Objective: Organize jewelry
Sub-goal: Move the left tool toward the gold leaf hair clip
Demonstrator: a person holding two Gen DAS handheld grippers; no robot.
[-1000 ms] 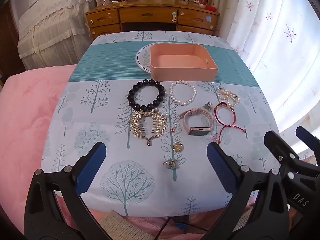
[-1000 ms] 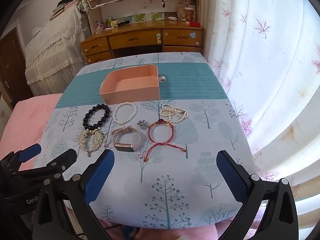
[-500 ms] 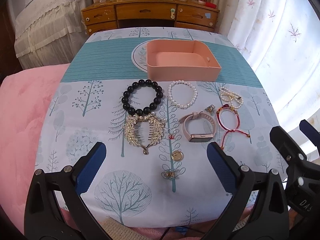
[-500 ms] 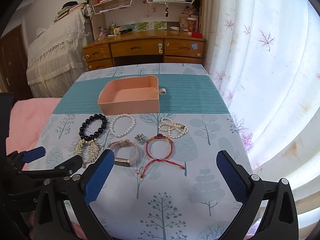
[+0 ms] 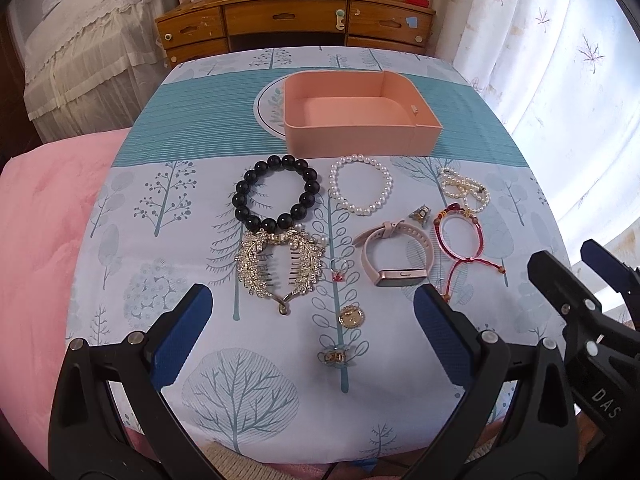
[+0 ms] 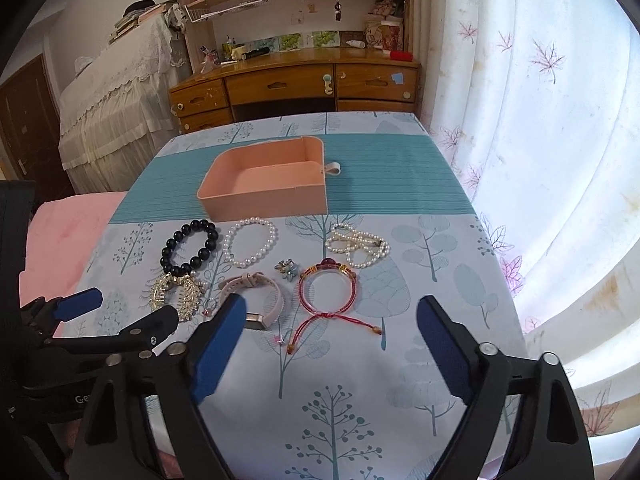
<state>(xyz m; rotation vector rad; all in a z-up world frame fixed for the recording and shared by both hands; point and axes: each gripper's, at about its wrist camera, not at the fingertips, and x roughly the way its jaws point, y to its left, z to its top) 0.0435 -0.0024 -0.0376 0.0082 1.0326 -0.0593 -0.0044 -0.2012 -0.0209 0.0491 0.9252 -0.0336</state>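
An empty pink box stands at the table's far middle. In front of it lie a black bead bracelet, a white pearl bracelet, a pearl strand, a red cord bracelet, a pink watch, a gold leaf hair comb and several small trinkets. My left gripper is open above the near edge. My right gripper is open, just short of the red bracelet.
The tree-print tablecloth hangs over the table edges. A pink blanket lies to the left. A wooden desk stands behind, a lace-covered bed at far left, and white curtains hang on the right.
Both grippers have moved forward toward the jewelry, so the items look nearer and larger. Both stay open and empty. No jewelry has moved.
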